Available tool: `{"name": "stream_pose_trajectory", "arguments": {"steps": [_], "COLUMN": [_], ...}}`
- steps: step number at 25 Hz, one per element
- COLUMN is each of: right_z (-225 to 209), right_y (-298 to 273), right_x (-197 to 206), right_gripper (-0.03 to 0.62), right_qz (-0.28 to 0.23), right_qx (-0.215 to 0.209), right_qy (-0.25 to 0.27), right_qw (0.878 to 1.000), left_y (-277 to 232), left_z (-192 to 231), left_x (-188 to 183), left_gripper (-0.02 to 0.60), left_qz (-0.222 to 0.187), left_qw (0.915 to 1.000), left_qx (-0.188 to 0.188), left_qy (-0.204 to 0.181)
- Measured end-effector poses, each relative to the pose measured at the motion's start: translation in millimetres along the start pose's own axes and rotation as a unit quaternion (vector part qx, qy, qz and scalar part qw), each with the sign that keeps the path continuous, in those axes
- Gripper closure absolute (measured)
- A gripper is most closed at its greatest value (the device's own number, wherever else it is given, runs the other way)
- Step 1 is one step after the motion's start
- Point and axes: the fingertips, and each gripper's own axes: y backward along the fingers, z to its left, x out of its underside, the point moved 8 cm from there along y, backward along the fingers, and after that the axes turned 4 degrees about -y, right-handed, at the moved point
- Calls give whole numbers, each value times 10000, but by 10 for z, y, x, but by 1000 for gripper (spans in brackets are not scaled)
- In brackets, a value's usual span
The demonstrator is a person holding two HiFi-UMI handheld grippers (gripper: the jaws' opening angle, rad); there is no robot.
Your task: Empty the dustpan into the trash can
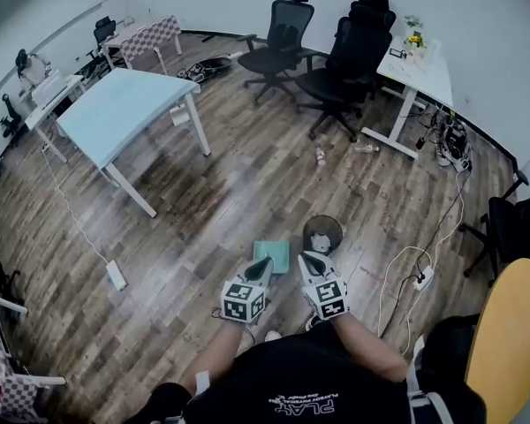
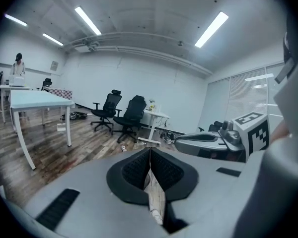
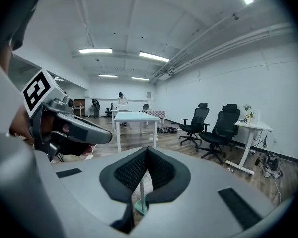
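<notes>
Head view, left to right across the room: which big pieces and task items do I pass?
light blue table → teal dustpan → trash can → white desk

Left gripper (image 1: 262, 264), right gripper (image 1: 308, 259) side by side, pointing forward, slightly down; fingers together on both.
</notes>
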Motion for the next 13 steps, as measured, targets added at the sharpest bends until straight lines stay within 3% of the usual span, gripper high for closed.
{"name": "stream_pose_trajectory", "arguments": {"steps": [13], "right_z": [2], "right_y": [197], "right_x": [51], "right_gripper": [572], "right_qz": [-36], "right_qx": [261], "right_qy": [-24], "right_qw": [9997], "left_y": [53], "left_z": [-42], "left_x": [135], "left_gripper": [557], "left_qz": [61], "left_qw": [10000], "left_qx": [9], "left_qy": [68]}}
